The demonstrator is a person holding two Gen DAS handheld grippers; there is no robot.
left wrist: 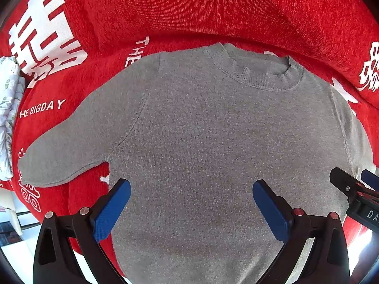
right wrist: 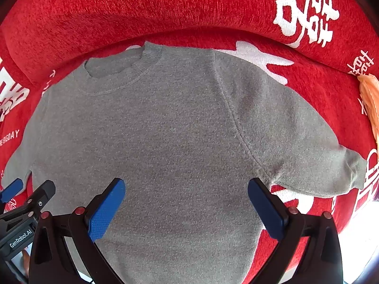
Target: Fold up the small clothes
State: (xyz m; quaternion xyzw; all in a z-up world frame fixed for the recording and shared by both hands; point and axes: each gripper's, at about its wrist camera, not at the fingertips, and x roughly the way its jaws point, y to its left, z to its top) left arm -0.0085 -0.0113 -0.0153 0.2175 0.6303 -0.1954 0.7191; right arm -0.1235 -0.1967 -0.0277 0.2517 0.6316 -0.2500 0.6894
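Red cover [left wrist: 213, 7] with white printed characters and "THE BIGDAY" lettering fills everything ahead of both grippers, with a raised padded ridge across the far side. Grey knit sweater [left wrist: 213, 142] lies flat on it, face up, collar [left wrist: 258, 71] at the far end from the grippers, hem end nearest them and running out of view under the cameras. Both sleeves spread out: one sleeve [left wrist: 71, 149] angles off beyond the left gripper's outer finger, the other sleeve [right wrist: 308, 146] off beyond the right gripper's outer finger, cuff slightly crumpled. Left gripper [left wrist: 191, 208] sits over the lower body of the sweater, blue pads wide apart, nothing between them but the fabric below; can't tell if the tips touch the knit. Right gripper [right wrist: 187, 206] same story, fingers spread wide over the lower body, its outer pad near the sweater's armpit seam. The two grippers are side by side, each visible at the edge of the other's view. Small stuff: floral-print fabric [left wrist: 9, 108] at the cover's edge far out past the left gripper, a peach-coloured cloth [right wrist: 370, 99] far out past the right one.
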